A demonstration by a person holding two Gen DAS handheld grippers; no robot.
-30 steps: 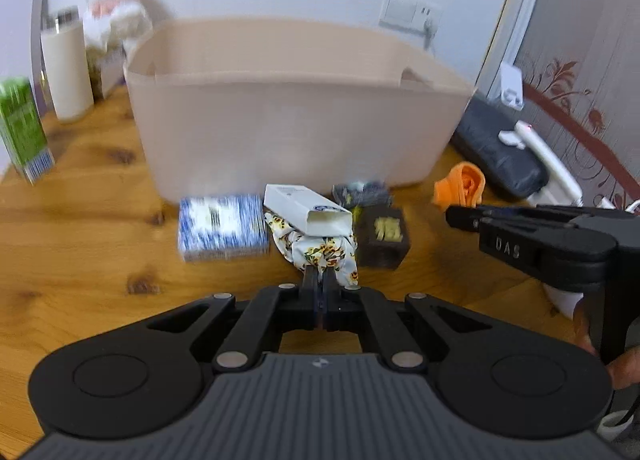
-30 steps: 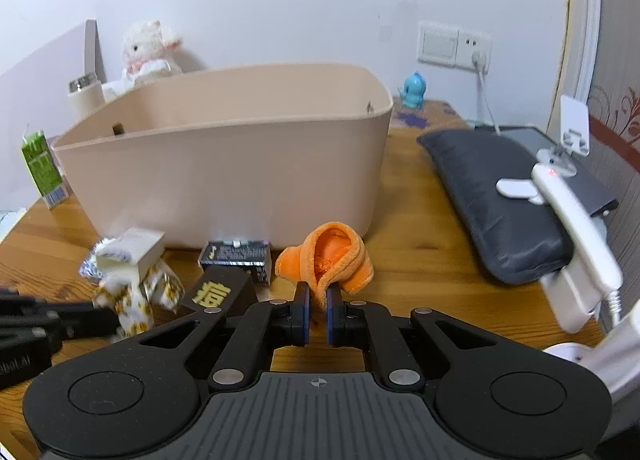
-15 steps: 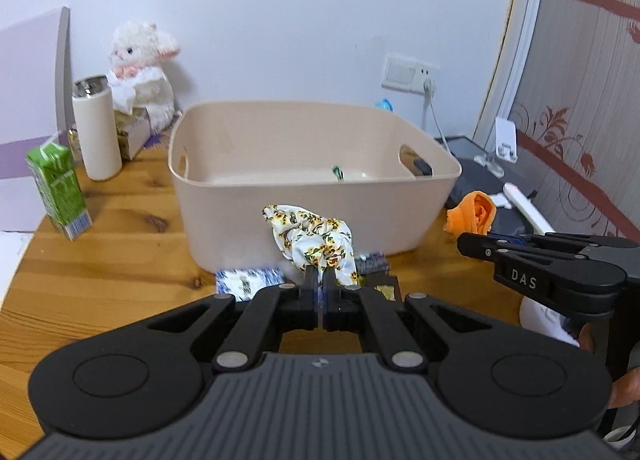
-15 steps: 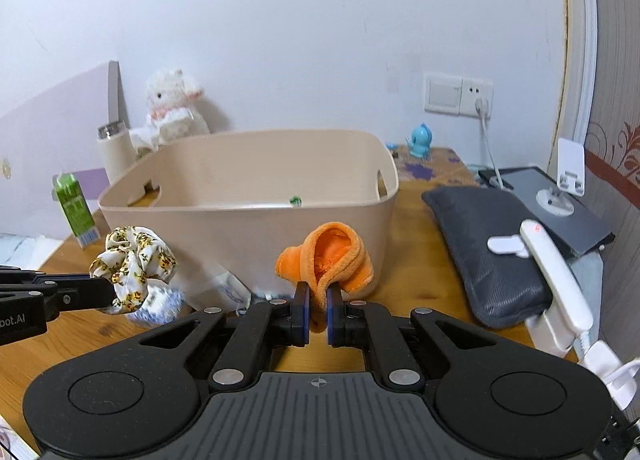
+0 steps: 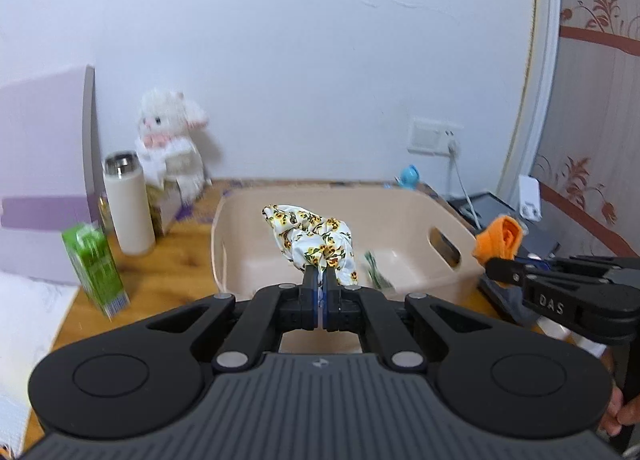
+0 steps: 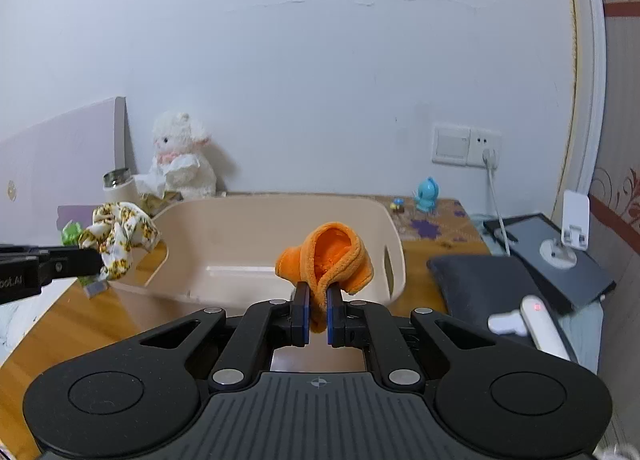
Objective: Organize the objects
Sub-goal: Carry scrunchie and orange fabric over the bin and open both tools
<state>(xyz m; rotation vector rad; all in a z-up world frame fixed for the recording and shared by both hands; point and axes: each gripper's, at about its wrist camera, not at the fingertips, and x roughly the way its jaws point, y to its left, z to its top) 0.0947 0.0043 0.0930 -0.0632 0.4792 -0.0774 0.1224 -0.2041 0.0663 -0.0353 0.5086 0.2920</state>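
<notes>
My left gripper [image 5: 320, 274] is shut on a white floral scrunchie [image 5: 312, 238] and holds it in the air in front of the beige plastic basket [image 5: 452, 256]. My right gripper [image 6: 318, 292] is shut on an orange cloth [image 6: 332, 256] and holds it up before the basket [image 6: 396, 244]. In the right wrist view the scrunchie [image 6: 120, 234] hangs at the left over the basket's left end. In the left wrist view the orange cloth [image 5: 500, 238] shows at the right of the basket. A small green item [image 5: 376, 270] lies inside the basket.
On the wooden table stand a green carton [image 5: 94, 268], a white flask [image 5: 128, 204], a plush lamb [image 5: 172, 140] and a purple box [image 5: 44, 180] at the left. A dark pouch [image 6: 492, 284], a tablet [image 6: 560, 256] and a white device [image 6: 540, 320] lie at the right.
Both grippers have risen with their cloth items, from table level in front of the basket to above its rim. The small items on the table in front have dropped out of view.
</notes>
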